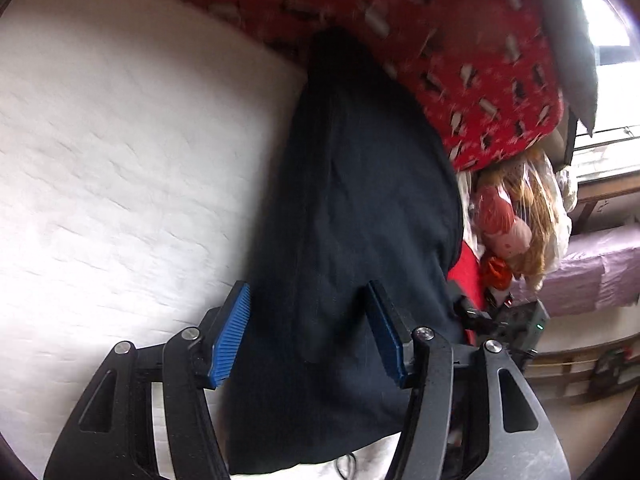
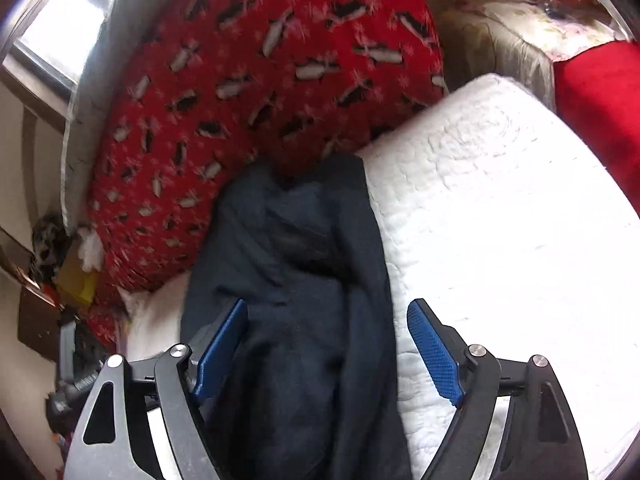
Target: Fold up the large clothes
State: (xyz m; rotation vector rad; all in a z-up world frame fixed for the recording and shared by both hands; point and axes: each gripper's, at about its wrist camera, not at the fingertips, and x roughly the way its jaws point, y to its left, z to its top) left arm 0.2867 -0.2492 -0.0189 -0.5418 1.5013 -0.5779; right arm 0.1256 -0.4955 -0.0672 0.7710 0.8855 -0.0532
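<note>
A dark navy garment [image 1: 360,184] lies lengthwise in a long folded strip on the white quilted bedcover [image 1: 120,160]. Its far end reaches a red blanket with a black-and-white pattern [image 1: 460,60]. My left gripper [image 1: 310,332] hovers over the near part of the strip, open, with its blue pads apart and not pressing the cloth. In the right wrist view the same garment [image 2: 304,240] looks rumpled and runs along the edge of the bedcover [image 2: 500,220]. My right gripper [image 2: 328,344] stands wide open above it, one pad over the cloth and the other over the quilt.
The red blanket [image 2: 260,100] is heaped at the far end of the bed. A doll in a clear bag [image 1: 516,216] and a purple-covered shelf [image 1: 600,272] stand beside the bed. A cream quilt [image 2: 500,32], a red cloth [image 2: 600,120] and floor clutter [image 2: 52,260] border it.
</note>
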